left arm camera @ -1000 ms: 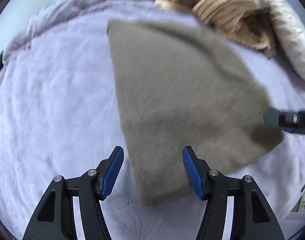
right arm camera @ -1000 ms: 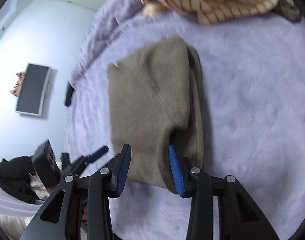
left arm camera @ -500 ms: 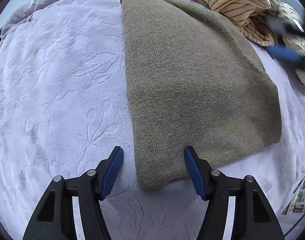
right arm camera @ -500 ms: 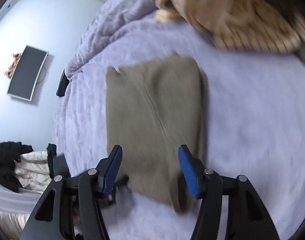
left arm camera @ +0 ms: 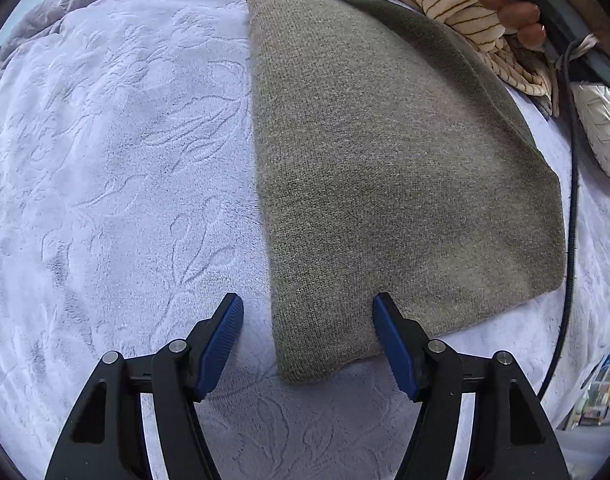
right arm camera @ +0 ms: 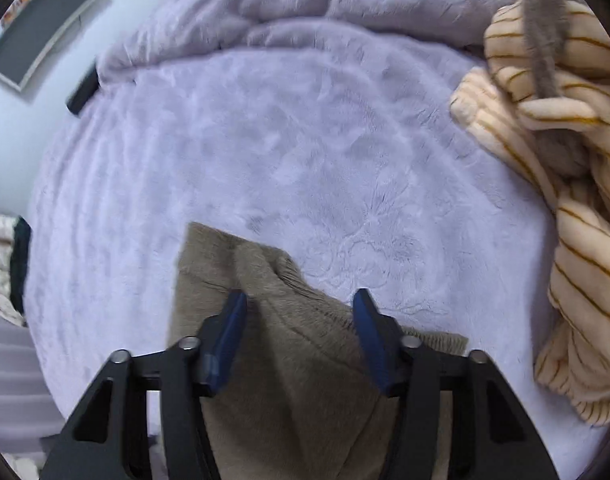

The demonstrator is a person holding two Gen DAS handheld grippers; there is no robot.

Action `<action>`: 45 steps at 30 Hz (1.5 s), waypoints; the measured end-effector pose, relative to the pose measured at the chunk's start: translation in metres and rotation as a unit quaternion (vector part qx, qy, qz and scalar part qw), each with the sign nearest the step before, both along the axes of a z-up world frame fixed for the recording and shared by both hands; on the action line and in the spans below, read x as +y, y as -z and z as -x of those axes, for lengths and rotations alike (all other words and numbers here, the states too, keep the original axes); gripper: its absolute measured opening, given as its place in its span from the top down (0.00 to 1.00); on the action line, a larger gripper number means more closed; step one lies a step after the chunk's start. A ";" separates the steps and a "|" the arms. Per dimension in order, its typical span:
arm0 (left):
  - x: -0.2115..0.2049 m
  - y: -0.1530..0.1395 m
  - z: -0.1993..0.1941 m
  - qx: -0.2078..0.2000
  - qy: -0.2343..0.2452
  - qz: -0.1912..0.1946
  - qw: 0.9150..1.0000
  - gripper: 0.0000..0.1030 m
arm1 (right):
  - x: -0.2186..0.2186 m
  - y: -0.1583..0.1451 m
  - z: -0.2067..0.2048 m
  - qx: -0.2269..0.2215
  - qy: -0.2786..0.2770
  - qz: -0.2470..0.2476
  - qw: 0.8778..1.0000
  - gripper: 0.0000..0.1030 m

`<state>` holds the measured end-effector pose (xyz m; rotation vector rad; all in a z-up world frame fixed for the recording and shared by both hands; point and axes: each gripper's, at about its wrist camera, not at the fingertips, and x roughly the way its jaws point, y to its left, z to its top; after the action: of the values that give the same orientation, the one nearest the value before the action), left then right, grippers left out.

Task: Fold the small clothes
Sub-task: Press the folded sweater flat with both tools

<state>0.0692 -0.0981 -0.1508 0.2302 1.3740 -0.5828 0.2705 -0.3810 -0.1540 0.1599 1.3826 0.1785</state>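
In the right wrist view the whole picture is smeared by motion blur, and the olive-brown knit garment (right arm camera: 289, 380) runs off the bottom edge behind the right tongs (right arm camera: 299, 312), so whether their pads press its cloth cannot be told. In the left wrist view the hand (left arm camera: 513, 4) at the top right is cut by the edge, and the striped garment (left arm camera: 477, 28) lies partly hidden beneath it.

Right gripper (right arm camera: 299, 320) is over the near end of the olive knit (right arm camera: 289, 380), jaws just closed in some, with a raised fold of it sitting between the blue fingers (right arm camera: 229, 328). Lilac bed cover (right arm camera: 305, 140) all around, striped cream clothes (right arm camera: 565, 200) far right.
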 end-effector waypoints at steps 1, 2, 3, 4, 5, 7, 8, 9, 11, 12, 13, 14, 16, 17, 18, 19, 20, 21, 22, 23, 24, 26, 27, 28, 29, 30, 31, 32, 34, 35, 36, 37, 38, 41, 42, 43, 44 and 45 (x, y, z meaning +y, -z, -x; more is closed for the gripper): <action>0.001 0.000 -0.001 0.001 -0.002 0.003 1.000 0.33 | 0.003 0.009 -0.001 0.010 -0.014 0.022 1.000 0.80; 0.002 0.000 -0.003 0.003 -0.003 0.006 1.000 0.33 | 0.003 0.015 0.000 0.009 -0.022 0.046 0.999 0.80; 0.002 0.001 -0.005 0.005 -0.005 0.008 1.000 0.33 | 0.001 0.020 0.001 0.009 -0.023 0.057 0.998 0.80; 0.002 0.001 -0.006 0.006 -0.007 0.010 1.000 0.33 | -0.005 0.025 0.002 0.012 -0.015 0.059 0.998 0.80; 0.002 0.001 -0.007 0.007 -0.008 0.011 1.000 0.33 | -0.012 0.030 0.002 0.015 0.000 0.055 0.998 0.80; 0.003 0.001 -0.008 0.009 -0.008 0.012 1.000 0.33 | -0.028 0.033 0.003 0.012 0.037 0.047 0.998 0.80; 0.003 0.001 -0.007 0.008 -0.007 0.012 1.000 0.33 | -0.034 0.033 0.005 0.010 0.050 0.039 0.998 0.80; 0.002 0.001 -0.007 0.007 -0.006 0.012 1.000 0.33 | -0.038 0.032 0.007 0.009 0.057 0.033 0.998 0.79; 0.004 0.001 -0.007 0.008 -0.004 0.007 1.000 0.33 | -0.044 0.028 0.012 0.006 0.066 0.047 0.997 0.78; 0.004 0.000 -0.007 0.008 -0.005 0.006 1.000 0.33 | -0.047 0.026 0.016 0.007 0.071 0.071 0.995 0.78; 0.004 0.000 -0.006 0.009 -0.007 0.006 1.000 0.33 | -0.053 0.024 0.021 0.009 0.076 0.083 0.994 0.78; 0.004 0.000 -0.006 0.010 -0.008 0.004 1.000 0.33 | -0.061 0.020 0.029 0.009 0.087 0.065 0.994 0.77; 0.003 0.000 -0.007 0.011 -0.010 0.003 1.000 0.33 | -0.076 0.007 0.050 -0.001 0.119 0.020 0.993 0.74; 0.003 0.000 -0.008 0.010 -0.010 0.002 1.000 0.33 | -0.081 -0.001 0.061 -0.007 0.131 0.002 0.991 0.74; 0.002 0.001 -0.007 0.010 -0.011 0.001 1.000 0.33 | -0.085 -0.011 0.078 -0.015 0.142 -0.017 0.990 0.74; 0.002 0.001 -0.007 0.009 -0.011 -0.001 1.000 0.33 | -0.085 -0.018 0.091 -0.021 0.146 -0.028 0.989 0.73; 0.001 0.001 -0.006 0.008 -0.011 -0.002 1.000 0.33 | -0.083 -0.026 0.105 -0.027 0.146 -0.038 0.988 0.73; 0.000 0.001 -0.006 0.007 -0.012 -0.003 1.000 0.33 | -0.079 -0.034 0.125 -0.035 0.145 -0.052 0.987 0.74; -0.002 0.001 -0.005 0.006 -0.013 -0.004 1.000 0.33 | -0.073 -0.040 0.139 -0.039 0.143 -0.062 0.987 0.73; -0.002 0.001 -0.004 0.006 -0.014 -0.005 1.000 0.33 | -0.067 -0.043 0.155 -0.040 0.141 -0.076 0.986 0.73; -0.003 0.000 -0.003 0.005 -0.015 -0.006 1.000 0.33 | -0.061 -0.044 0.172 -0.038 0.141 -0.086 0.986 0.73; -0.005 0.000 -0.002 0.003 -0.018 -0.010 1.000 0.32 | -0.043 -0.039 0.205 -0.027 0.141 -0.098 0.985 0.73; -0.007 -0.001 -0.001 0.001 -0.018 -0.013 1.000 0.32 | -0.036 -0.036 0.216 -0.019 0.138 -0.099 0.985 0.73; -0.007 -0.002 0.001 -0.002 -0.018 -0.017 1.000 0.32 | -0.027 -0.029 0.228 -0.010 0.134 -0.096 0.986 0.73; -0.009 -0.003 0.002 -0.004 -0.017 -0.021 1.000 0.32 | -0.019 -0.019 0.236 0.001 0.133 -0.089 0.987 0.73; -0.011 -0.003 0.003 -0.006 -0.017 -0.025 1.000 0.32 | -0.015 -0.010 0.245 0.014 0.134 -0.078 0.988 0.73; -0.014 -0.004 0.004 -0.007 -0.016 -0.028 0.999 0.32 | -0.011 0.003 0.251 0.029 0.136 -0.060 0.989 0.74; -0.016 -0.004 0.004 -0.007 -0.015 -0.031 0.999 0.32 | -0.010 0.012 0.260 0.039 0.137 -0.045 0.989 0.74; -0.019 -0.004 0.006 -0.009 -0.016 -0.040 0.999 0.27 | -0.010 0.024 0.271 0.044 0.142 -0.038 0.988 0.74; -0.020 -0.005 0.007 -0.014 -0.017 -0.045 0.999 0.26 | -0.011 0.024 0.276 0.042 0.148 -0.042 0.987 0.74; -0.021 -0.004 0.007 -0.015 -0.017 -0.045 0.999 0.26 | -0.013 0.024 0.279 0.040 0.157 -0.049 0.986 0.74; -0.020 -0.004 0.007 -0.016 -0.017 -0.045 0.999 0.26 | -0.015 0.022 0.280 0.041 0.162 -0.053 0.984 0.74; -0.021 -0.004 0.007 -0.015 -0.019 -0.045 0.999 0.26 | -0.016 0.021 0.280 0.041 0.167 -0.055 0.983 0.74; -0.024 -0.005 0.007 -0.014 -0.021 -0.047 0.999 0.26 | -0.020 0.019 0.285 0.044 0.177 -0.062 0.981 0.74; -0.024 -0.005 0.008 -0.014 -0.021 -0.047 0.999 0.26 | -0.021 0.019 0.287 0.045 0.180 -0.065 0.981 0.74; -0.024 -0.005 0.009 -0.014 -0.021 -0.047 0.999 0.26 | -0.021 0.019 0.288 0.046 0.182 -0.067 0.980 0.74; -0.025 -0.005 0.009 -0.014 -0.021 -0.046 0.999 0.26 | -0.021 0.018 0.290 0.047 0.186 -0.069 0.979 0.74; -0.025 -0.005 0.009 -0.014 -0.021 -0.047 0.999 0.26 | -0.022 0.018 0.291 0.048 0.191 -0.072 0.978 0.74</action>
<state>0.0602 -0.1228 -0.1455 0.2830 1.3768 -0.4796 -0.0210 -0.4030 -0.1717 0.5559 1.4090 -0.0507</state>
